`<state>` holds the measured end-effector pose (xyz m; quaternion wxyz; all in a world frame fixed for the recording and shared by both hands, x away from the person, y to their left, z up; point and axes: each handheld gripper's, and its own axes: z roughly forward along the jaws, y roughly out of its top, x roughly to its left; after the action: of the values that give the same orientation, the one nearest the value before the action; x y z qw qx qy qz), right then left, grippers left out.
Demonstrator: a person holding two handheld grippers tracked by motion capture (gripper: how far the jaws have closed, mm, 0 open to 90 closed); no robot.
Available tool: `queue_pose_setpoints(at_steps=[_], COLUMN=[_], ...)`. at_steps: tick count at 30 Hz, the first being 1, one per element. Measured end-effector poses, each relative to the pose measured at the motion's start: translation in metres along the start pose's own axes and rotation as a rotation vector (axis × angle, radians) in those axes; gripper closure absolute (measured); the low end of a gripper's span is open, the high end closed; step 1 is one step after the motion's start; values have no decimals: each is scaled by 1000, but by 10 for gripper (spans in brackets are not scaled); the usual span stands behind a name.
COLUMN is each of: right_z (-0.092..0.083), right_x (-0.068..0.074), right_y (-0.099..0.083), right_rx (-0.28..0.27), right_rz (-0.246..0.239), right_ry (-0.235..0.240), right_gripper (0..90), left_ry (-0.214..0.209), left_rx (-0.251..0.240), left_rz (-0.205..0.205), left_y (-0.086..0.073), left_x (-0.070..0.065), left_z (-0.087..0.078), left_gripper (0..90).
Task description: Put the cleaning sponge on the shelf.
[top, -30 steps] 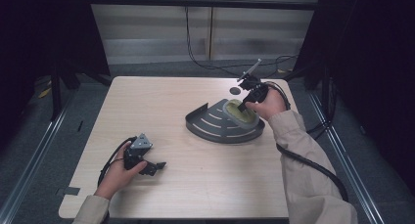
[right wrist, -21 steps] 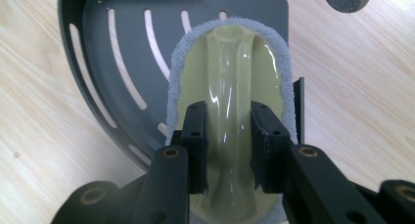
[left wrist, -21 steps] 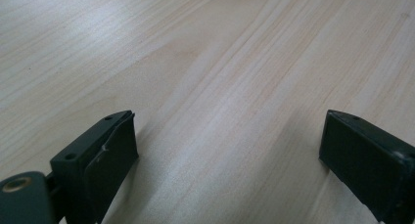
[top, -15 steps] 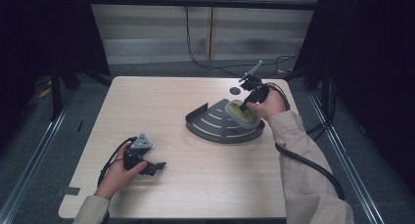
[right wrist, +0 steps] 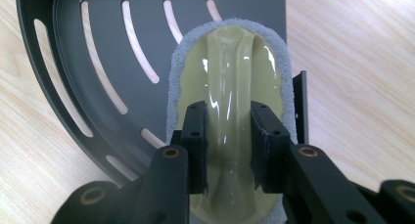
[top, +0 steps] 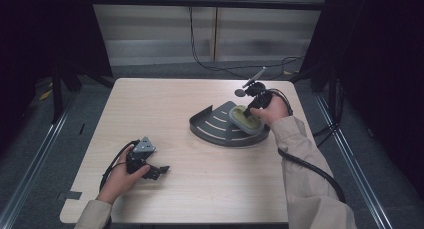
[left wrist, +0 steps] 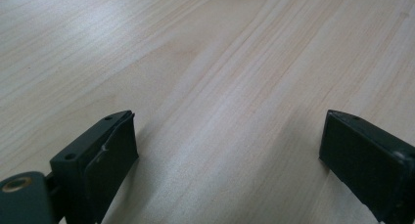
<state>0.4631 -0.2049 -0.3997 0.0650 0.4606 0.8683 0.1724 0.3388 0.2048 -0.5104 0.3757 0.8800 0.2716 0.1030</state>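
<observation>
The scrubbing pad (top: 246, 118), an oval with a yellowish glossy top and a grey fuzzy rim, lies in the dark quarter-round slotted tray (top: 215, 126) on the right half of the pale wooden table (top: 175, 104) in the high view. The right gripper (top: 248, 112) comes down on the pad from the person's right hand (top: 271, 111), its cable trailing back along the beige sleeve. A small dark disc (top: 240, 93) lies on the table just beyond the tray. Near the front left corner the left hand (top: 120, 176) holds the left gripper (top: 159, 171) low over bare wood, well apart from the tray.

In the left gripper view the two black jaws stand wide apart over the bare table (left wrist: 210, 77), with nothing between them.

In the right gripper view the right gripper (right wrist: 229, 148) has its jaws closed in on the raised glossy ridge running along the middle of the scrubbing pad (right wrist: 230, 67), pinching it from both sides. The pad rests on the tray (right wrist: 112, 48) floor beside its curved slots, close to the tray's straight wall.
</observation>
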Motion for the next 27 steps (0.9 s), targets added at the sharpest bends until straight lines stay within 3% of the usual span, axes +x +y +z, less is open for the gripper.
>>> queue_pose_setpoints(at_steps=[27], right_z=[26], right_x=[-12], right_y=[-10], right_rx=[123], right_rz=[13], right_ry=[-11], right_gripper=[706], left_ry=[4], left_rx=[1], left_rz=[0], left_y=[0], left_x=[0], left_z=[0], left_gripper=[63])
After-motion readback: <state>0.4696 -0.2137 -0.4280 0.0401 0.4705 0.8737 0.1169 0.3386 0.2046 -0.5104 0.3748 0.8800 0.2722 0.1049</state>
